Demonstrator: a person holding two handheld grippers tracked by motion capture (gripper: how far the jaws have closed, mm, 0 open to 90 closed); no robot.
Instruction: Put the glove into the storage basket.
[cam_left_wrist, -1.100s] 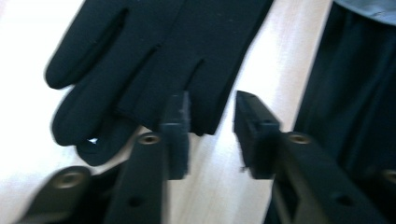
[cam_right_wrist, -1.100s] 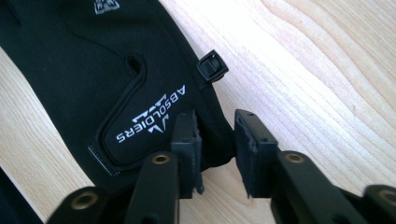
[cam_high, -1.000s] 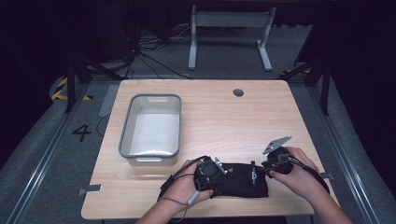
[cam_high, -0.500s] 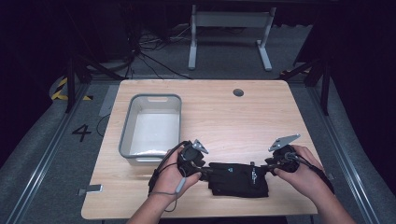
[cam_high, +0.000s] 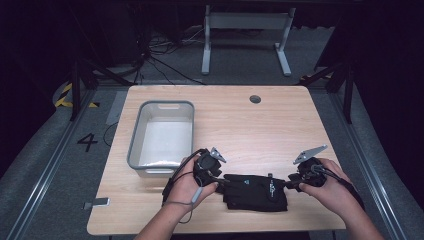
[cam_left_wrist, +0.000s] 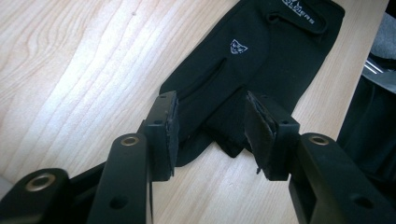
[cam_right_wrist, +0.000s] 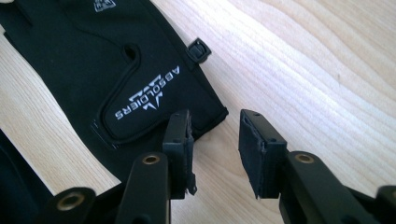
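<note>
A black glove (cam_high: 256, 192) with white lettering lies flat near the table's front edge, between my two grippers. My left gripper (cam_high: 221, 181) sits at its left end. In the left gripper view the gripper (cam_left_wrist: 215, 128) is open, and the glove's (cam_left_wrist: 247, 56) finger ends lie on the wood between and beyond the pads without touching them. My right gripper (cam_high: 292, 184) is at the cuff end. In the right gripper view it (cam_right_wrist: 215, 144) is open over bare wood, with the glove's (cam_right_wrist: 116, 70) cuff corner just past its left jaw. Both sets of jaws have just been opening.
An empty grey bin (cam_high: 160, 104) stands on the table's left half, just beyond my left hand. A round cable hole (cam_high: 255, 99) sits near the far edge. The wooden table (cam_high: 280, 130) ends close in front of the glove. A white metal frame (cam_high: 245, 20) stands on the floor behind.
My left gripper has drawn back leftward off the glove to its left end. The glove now lies flat. The right gripper has barely shifted.
</note>
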